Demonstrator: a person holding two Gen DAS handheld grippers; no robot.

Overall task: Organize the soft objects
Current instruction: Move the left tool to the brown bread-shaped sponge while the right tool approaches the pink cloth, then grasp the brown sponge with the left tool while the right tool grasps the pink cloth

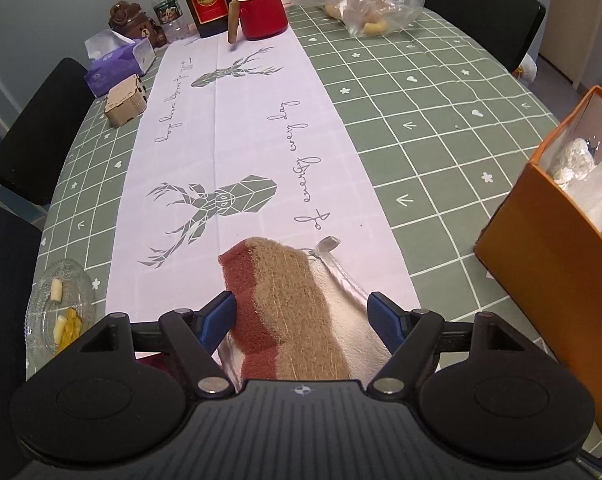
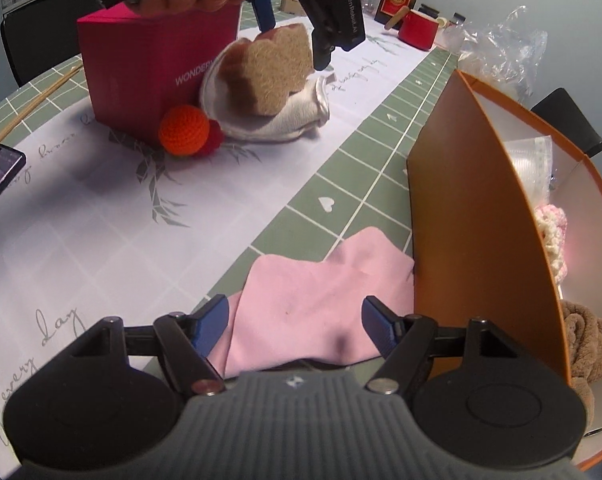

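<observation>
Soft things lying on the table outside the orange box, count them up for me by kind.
Scrub sponge: 1
White cloth: 1
Pink cloth: 1
Crochet balls: 2, the orange ball and the red ball half hidden behind it
Total: 5

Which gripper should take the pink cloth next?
Right. The right gripper hangs open directly over the pink cloth beside the orange box; the left gripper straddles the sponge.
</observation>
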